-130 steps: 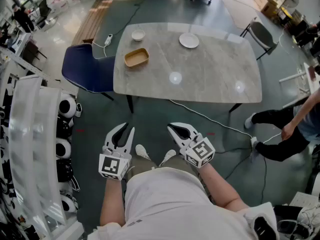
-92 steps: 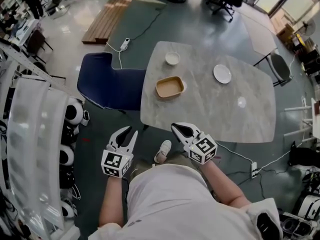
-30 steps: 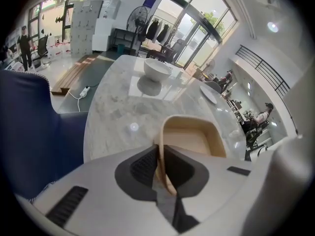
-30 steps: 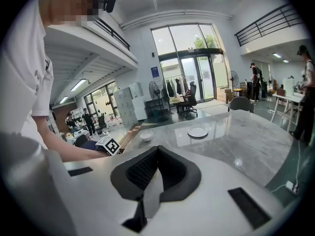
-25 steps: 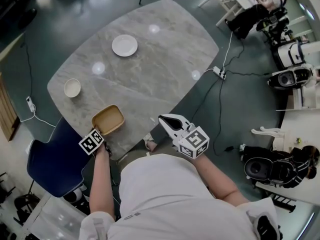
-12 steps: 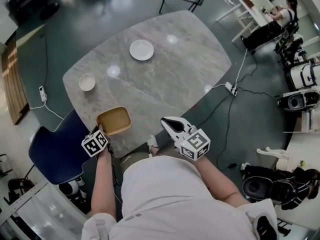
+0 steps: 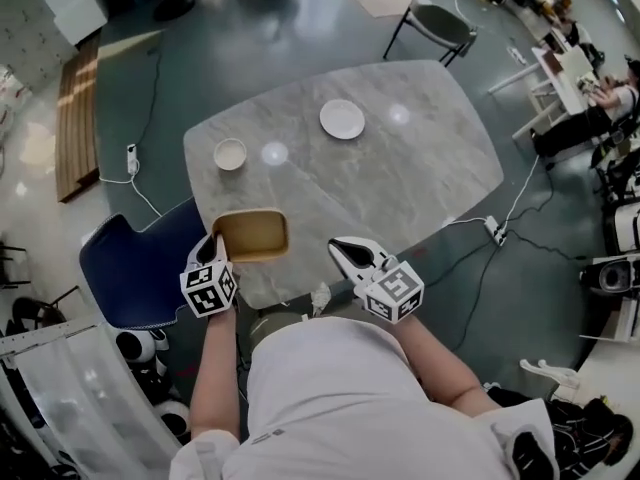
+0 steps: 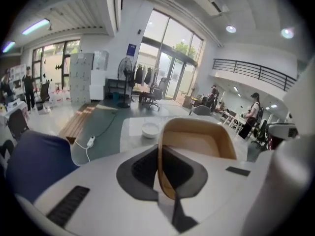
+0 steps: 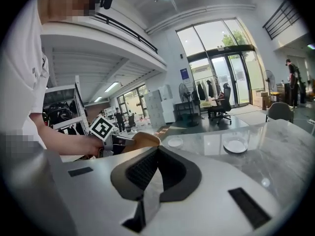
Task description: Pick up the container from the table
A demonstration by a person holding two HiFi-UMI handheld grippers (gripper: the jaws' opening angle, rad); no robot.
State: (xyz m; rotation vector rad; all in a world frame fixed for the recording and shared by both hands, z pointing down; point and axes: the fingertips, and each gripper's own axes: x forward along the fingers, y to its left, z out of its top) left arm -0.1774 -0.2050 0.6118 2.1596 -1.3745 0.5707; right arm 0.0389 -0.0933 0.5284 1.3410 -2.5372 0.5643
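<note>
At the left we see a blue chair (image 7: 130, 268) beside the table (image 7: 420, 178). Our left claw (image 7: 214, 250) is clamped on the rim of the container (image 7: 252, 235); the left gripper view shows the thin wall pinched between the two jaws. The container is a shallow tan tray, rectangular with rounded corners, smooth inside and empty. We hold it over the table's near left edge. Farther along the grey marbled top sit a small white bowl (image 7: 230, 154), which looks empty, and a white plate (image 7: 342, 119), bare. At the right, our right claw (image 7: 345, 251) has its jaws pressed together on nothing, just off the table's near edge. Each claw's cube bears black-and-white square markers
</note>
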